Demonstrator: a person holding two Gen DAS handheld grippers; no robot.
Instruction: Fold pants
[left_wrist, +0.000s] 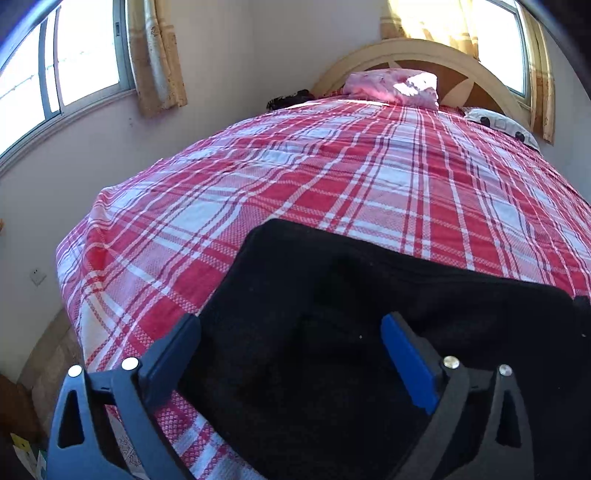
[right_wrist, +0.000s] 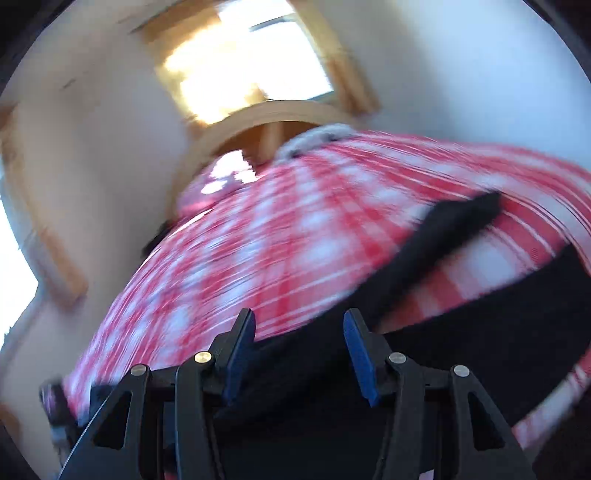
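Black pants (left_wrist: 332, 295) lie on the near end of a red and white checked bed (left_wrist: 332, 177). In the left wrist view my left gripper (left_wrist: 291, 321) hangs just above them with its jaws wide apart; the blue pads (left_wrist: 406, 365) do not press on the cloth. The right wrist view is blurred by motion. There the pants (right_wrist: 480, 332) spread across the lower right, with a narrow black strip (right_wrist: 454, 225) reaching up over the bed sheet (right_wrist: 277, 240). My right gripper (right_wrist: 299, 314) stands over the cloth's edge, jaws apart, nothing gripped between them.
A pink pillow (left_wrist: 391, 86) and a patterned pillow (left_wrist: 502, 125) lie against the rounded headboard (left_wrist: 424, 51). Windows (left_wrist: 74, 55) with tan curtains (left_wrist: 155, 55) flank the bed. The wall (left_wrist: 55, 192) runs close along the bed's left side, with floor (left_wrist: 51, 350) below.
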